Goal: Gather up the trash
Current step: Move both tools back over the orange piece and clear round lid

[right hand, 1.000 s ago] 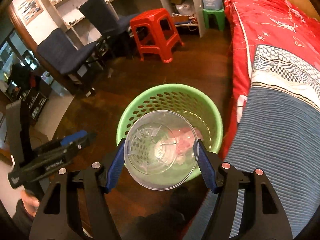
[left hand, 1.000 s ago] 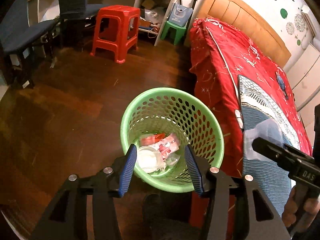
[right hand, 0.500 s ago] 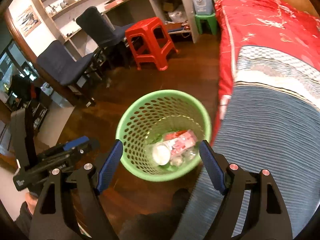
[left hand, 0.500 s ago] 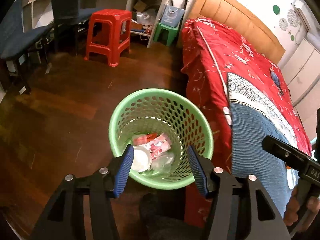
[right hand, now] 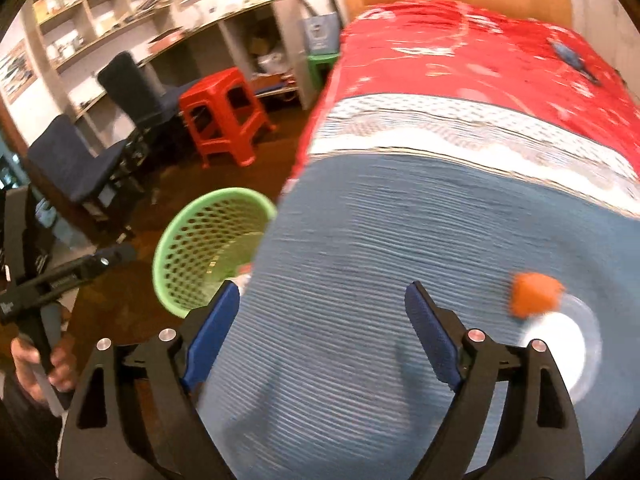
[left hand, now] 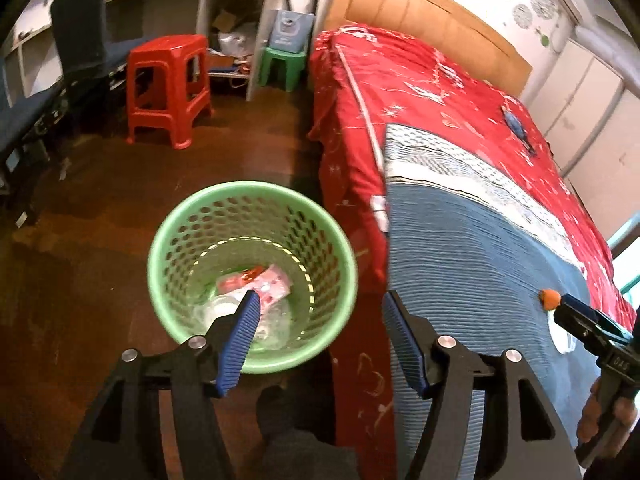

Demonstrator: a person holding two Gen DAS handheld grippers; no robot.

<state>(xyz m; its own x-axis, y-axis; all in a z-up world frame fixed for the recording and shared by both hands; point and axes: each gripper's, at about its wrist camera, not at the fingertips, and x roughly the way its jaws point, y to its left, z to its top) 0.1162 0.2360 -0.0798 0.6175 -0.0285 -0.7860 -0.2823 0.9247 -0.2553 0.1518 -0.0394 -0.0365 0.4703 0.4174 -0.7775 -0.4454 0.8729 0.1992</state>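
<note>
A green perforated basket stands on the floor beside the bed and holds pink wrappers and clear plastic lids. My left gripper hovers over the basket's right rim, its jaws opening with nothing between them. Over the blue blanket my right gripper is blurred by motion, jaws opening and empty. On the blanket to its right lie an orange piece and a clear round lid.
A red-covered bed fills the right side. A red stool, a green stool, dark chairs and shelves stand at the far side of the wooden floor. A hand holds the right gripper's handle.
The clear cup held in my right gripper has dropped into the basket. Both grippers opened wider and swung right; the right one is now over the blanket.
</note>
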